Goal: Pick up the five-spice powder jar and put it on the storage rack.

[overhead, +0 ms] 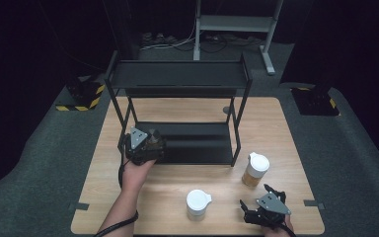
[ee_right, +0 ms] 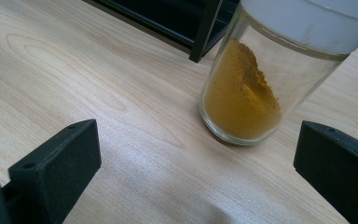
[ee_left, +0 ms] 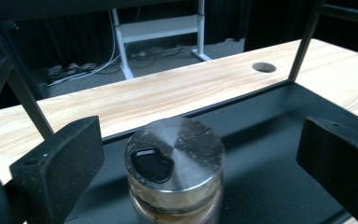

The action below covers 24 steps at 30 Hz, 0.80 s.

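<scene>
A glass jar with a silver metal lid [ee_left: 175, 156] stands on the black lower shelf [ee_left: 270, 140] of the rack, near its front left corner. My left gripper [ee_left: 204, 154] is open around it, one jaw on each side with a gap to the glass. In the high view this gripper [overhead: 149, 141] sits at the rack's lower left. A jar of yellow powder with a white lid [ee_right: 244, 93] stands on the wooden table [overhead: 168, 182] just ahead of my right gripper [ee_right: 198, 154], which is open and holds nothing. The same jar [overhead: 255, 169] stands beyond my right gripper [overhead: 255, 195].
The black two-tier rack [overhead: 180, 74] takes up the table's middle and back, and its front right leg [overhead: 237, 148] stands close to the yellow jar. A second white-lidded jar [overhead: 198, 202] stands near the front edge, left of my right gripper. A round hole [ee_left: 264, 67] lies in the tabletop behind the rack.
</scene>
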{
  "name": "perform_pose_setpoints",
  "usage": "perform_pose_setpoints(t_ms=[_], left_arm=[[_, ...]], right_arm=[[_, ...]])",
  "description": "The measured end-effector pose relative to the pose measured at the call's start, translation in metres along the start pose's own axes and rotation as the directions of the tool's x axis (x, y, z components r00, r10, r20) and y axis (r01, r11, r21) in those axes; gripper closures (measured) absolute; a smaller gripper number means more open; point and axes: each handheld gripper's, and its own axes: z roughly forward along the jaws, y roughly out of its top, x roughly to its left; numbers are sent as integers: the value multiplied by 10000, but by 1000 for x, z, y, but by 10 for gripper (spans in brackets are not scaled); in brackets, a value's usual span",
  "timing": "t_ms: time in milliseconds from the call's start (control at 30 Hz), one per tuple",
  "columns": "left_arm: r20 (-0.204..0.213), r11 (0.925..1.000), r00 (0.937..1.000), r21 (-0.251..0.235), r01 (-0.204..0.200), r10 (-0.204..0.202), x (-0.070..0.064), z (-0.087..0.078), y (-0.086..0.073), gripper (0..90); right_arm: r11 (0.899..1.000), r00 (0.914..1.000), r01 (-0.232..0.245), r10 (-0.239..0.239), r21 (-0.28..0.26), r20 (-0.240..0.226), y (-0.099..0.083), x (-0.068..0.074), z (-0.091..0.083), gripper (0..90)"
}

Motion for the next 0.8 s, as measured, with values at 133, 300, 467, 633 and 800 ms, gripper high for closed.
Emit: perform_pose_setpoints(t_ms=[133, 300, 467, 633, 800], left_arm=[[-46, 10000, 10000, -12, -34, 34, -3, -6, 1, 10], [-42, 9999, 9999, -18, 112, -112, -3, -12, 1, 9], [36, 9999, 10000, -118, -14, 14, -3, -20, 0, 5], [60, 9998, 10000, -205, 68, -67, -4, -24, -2, 5], [122, 9997, 9999, -230, -76, 79, -6, -33, -4, 5]], right_arm=[[10000, 10000, 11, -11, 0, 5, 0, 0, 0, 0], [10000, 10000, 22, -22, 6, -1, 0, 0, 0, 0], [10000, 10000, 37, -37, 14, 1, 0, 0, 0, 0], [10000, 10000, 24, -24, 11, -1, 0, 0, 0, 0], [10000, 10000, 52, -52, 9, 14, 0, 1, 0, 0]])
